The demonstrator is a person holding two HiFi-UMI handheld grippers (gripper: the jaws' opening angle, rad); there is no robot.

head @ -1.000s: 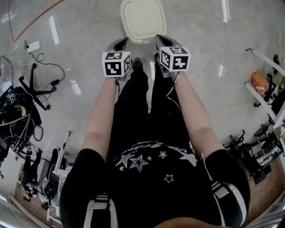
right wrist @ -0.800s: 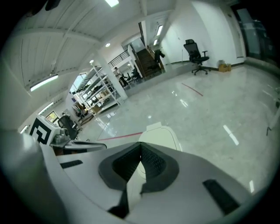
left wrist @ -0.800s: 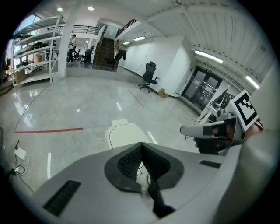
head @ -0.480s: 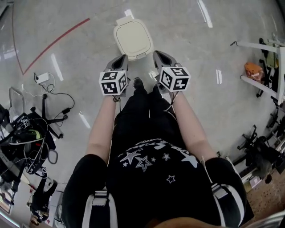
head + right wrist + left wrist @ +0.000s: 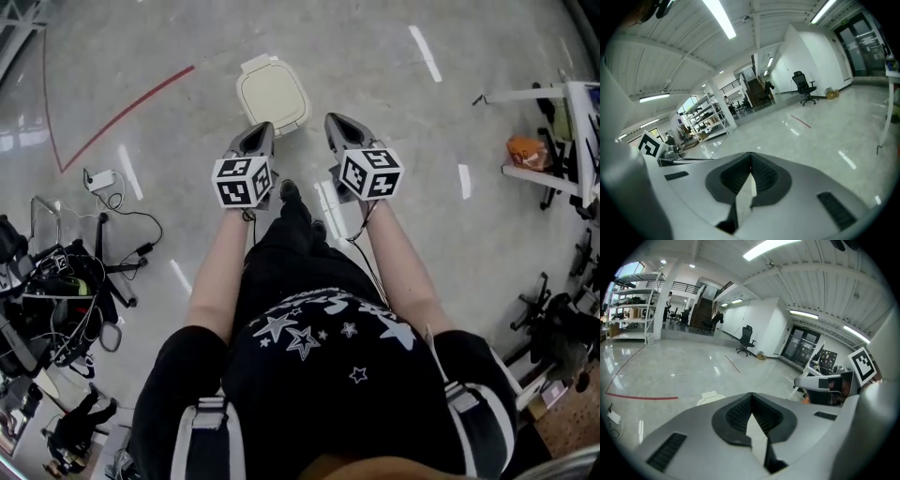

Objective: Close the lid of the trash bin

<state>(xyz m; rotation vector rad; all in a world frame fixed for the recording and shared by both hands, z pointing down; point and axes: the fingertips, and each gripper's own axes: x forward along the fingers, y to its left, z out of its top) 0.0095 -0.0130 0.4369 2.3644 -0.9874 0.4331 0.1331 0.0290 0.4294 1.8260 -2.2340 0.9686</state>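
The trash bin (image 5: 273,94) stands on the grey floor ahead of the person, its cream lid lying flat on top. In the left gripper view only a corner of the bin (image 5: 709,397) shows above the jaws. My left gripper (image 5: 260,133) is held just short of the bin's near left corner, raised above the floor. My right gripper (image 5: 335,123) hangs to the bin's right. Both are shut with nothing between the jaws, whose tips meet in the left gripper (image 5: 751,394) view and in the right gripper (image 5: 750,155) view.
Cables and a white power strip (image 5: 101,178) lie at the left, beside a pile of dark equipment (image 5: 52,295). A red line (image 5: 127,106) crosses the floor. White racks (image 5: 553,141) and an orange object (image 5: 527,150) stand at the right. The person's feet (image 5: 291,192) are behind the bin.
The bin has drawn farther off and now looks smaller in the head view. Both grippers, earlier right at its near edge, are now a little back from it, still shut.
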